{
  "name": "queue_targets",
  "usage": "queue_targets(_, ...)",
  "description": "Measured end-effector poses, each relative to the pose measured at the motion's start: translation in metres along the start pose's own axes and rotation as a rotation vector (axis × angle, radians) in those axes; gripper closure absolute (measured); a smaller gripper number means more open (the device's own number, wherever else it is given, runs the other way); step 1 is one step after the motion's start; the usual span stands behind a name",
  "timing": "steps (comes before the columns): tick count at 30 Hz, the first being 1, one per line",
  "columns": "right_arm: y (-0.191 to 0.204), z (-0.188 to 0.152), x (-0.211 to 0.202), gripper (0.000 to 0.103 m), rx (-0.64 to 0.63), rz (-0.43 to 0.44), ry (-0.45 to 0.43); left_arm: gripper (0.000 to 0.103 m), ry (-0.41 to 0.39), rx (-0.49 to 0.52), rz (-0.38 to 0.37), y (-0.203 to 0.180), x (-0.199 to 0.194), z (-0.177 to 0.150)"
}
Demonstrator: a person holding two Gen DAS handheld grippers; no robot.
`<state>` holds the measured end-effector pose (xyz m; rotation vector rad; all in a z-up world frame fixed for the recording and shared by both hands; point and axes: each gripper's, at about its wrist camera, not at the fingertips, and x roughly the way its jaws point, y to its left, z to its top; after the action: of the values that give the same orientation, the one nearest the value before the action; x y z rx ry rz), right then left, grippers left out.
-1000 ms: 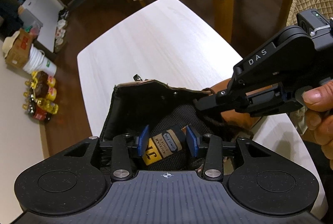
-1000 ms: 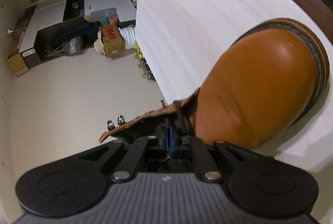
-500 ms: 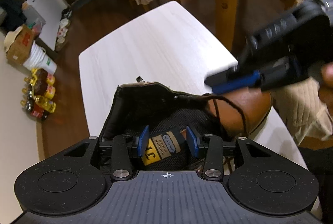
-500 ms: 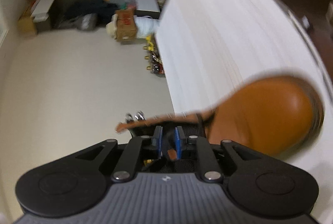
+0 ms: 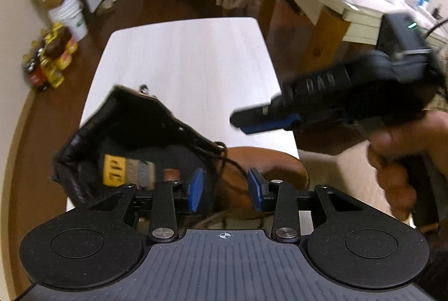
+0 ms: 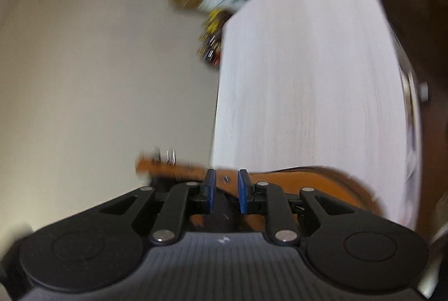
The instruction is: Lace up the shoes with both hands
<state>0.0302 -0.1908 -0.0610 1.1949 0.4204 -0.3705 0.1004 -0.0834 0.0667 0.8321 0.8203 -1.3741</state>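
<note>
Above the brown boot (image 5: 268, 161), "DAS" is read on the half-open, empty right gripper (image 5: 252, 123), while the left gripper (image 5: 225, 189) is seen closing around nothing.

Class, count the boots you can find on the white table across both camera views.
1. A single tan boot stands at the near end of the white table; nothing shows a second boot, though one might sit outside the frames.

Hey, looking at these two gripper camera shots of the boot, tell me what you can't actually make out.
- Left wrist view: the label inside the boot is blurred, so its print is unreadable.
- Left wrist view: the lace runs down behind the left gripper, whose jaws are closing; its end is hidden.
- Right wrist view: motion blur smears the boot's eyelet hooks.
- Right wrist view: the right gripper covers the boot's opening; nothing shows between its pads.
</note>
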Motion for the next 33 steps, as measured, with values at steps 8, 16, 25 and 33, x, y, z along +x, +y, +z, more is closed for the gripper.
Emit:
queue_targets(8, 0.068, -0.012, 0.020, 0.083, -0.557, -0.091, 0.123, 0.064, -0.004, 0.044, 0.135, 0.001, -0.018, -0.008)
queue_targets(16, 0.076, -0.036, 0.049, 0.086, -0.766, -0.278, 0.132, 0.063, -0.057, 0.065, 0.121, 0.002, -0.026, -0.013)
queue_targets(25, 0.085, -0.047, 0.058, 0.086, -0.734, -0.360, 0.117, 0.060, -0.147, 0.100, 0.110, 0.009, -0.045, -0.022)
queue_targets(33, 0.082, -0.055, 0.072, 0.088, -0.723, -0.428, 0.131, 0.059, -0.154, 0.094, 0.111, 0.024, -0.049, -0.028)
